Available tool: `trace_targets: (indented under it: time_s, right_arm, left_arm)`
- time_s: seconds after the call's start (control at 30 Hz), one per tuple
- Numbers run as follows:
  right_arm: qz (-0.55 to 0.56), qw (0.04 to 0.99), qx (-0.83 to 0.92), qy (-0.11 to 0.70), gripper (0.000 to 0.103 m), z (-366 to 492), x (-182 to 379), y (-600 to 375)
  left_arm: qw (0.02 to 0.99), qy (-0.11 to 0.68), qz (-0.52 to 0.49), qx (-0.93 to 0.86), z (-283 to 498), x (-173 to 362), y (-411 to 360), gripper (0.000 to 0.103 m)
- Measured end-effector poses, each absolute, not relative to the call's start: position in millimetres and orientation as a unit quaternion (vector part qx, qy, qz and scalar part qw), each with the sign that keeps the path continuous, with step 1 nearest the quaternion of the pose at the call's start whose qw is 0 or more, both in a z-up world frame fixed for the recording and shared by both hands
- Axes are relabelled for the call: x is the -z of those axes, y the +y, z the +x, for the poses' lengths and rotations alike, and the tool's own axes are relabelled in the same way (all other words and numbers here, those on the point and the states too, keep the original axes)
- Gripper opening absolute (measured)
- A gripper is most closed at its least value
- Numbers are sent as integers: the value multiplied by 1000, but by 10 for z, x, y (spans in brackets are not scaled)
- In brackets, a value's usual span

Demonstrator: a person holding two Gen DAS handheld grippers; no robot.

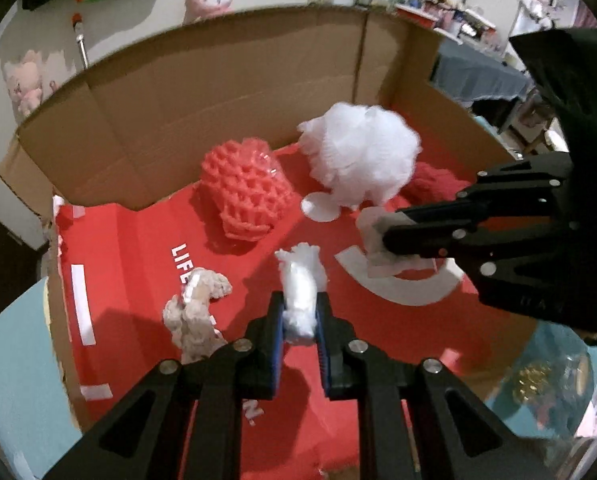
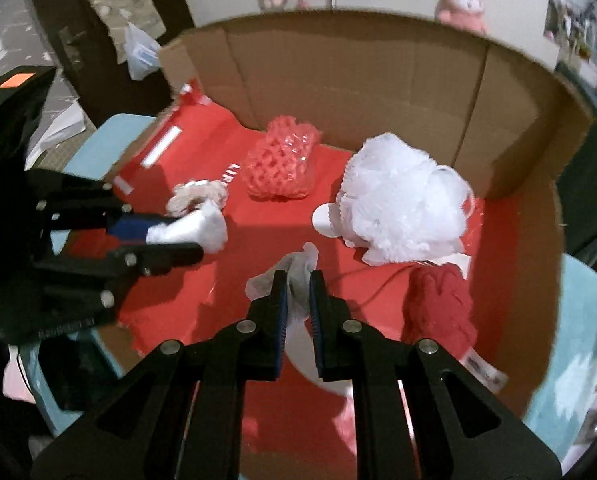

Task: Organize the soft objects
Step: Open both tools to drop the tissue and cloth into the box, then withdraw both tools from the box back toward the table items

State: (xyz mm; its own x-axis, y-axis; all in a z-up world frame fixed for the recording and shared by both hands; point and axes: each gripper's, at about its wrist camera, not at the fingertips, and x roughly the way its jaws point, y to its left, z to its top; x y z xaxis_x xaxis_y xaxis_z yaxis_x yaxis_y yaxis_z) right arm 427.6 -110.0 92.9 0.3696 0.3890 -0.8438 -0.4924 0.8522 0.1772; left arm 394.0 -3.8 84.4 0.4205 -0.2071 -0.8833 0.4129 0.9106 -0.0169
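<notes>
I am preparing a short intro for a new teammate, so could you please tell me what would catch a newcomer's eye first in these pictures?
The fluffy white mesh puff stands out most, sitting on the red floor of the open cardboard box toward its right side. Left of it lies a red foam net near the back wall. In front, the left gripper pinches a white wad and the right gripper a crumpled clear film.

One cardboard box, one white pouf, one red foam net, two knit items, two held wads
</notes>
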Motion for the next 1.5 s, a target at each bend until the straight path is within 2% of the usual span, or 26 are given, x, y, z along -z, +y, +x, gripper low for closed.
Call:
trace_targets:
  time_s: [0.53, 0.87, 1.0, 1.17, 1.23, 1.27, 1.33, 1.37, 1.5]
  right_arm:
    - [-58, 807, -244, 534, 11, 4551, -705, -918]
    - [-46, 808, -238, 537, 12, 4605, -704, -948]
    - [-44, 810, -233, 537, 13, 4612, -712, -966]
    - [-41, 813, -227, 534, 14, 4587, -754, -970]
    - [-43, 815, -220, 535, 19, 4576, -764, -972]
    - [-43, 816, -217, 534, 26, 4567, -765, -973]
    - [-41, 820, -213, 530, 48, 4546, -794, -990]
    - [-38, 824, -211, 525, 66, 4522, -827, -1005]
    - [-39, 836, -205, 507, 67, 4378, -981, -1045]
  left_arm:
    - [827, 527, 93, 172, 4169, -598, -51, 17]
    - [832, 520, 90, 171, 4082, -594, 10, 32]
    - [838, 511, 87, 170, 4017, -682, 37, 43]
    - [845, 499, 82, 173, 3869, -819, 45, 44]
    - [847, 495, 83, 175, 3781, -874, 36, 45]
    - [848, 493, 84, 174, 3747, -896, 39, 45]
    - [852, 487, 85, 174, 3640, -954, 54, 45]
    - [853, 485, 83, 174, 3565, -979, 74, 47]
    - [863, 469, 75, 173, 3345, -1123, 105, 53]
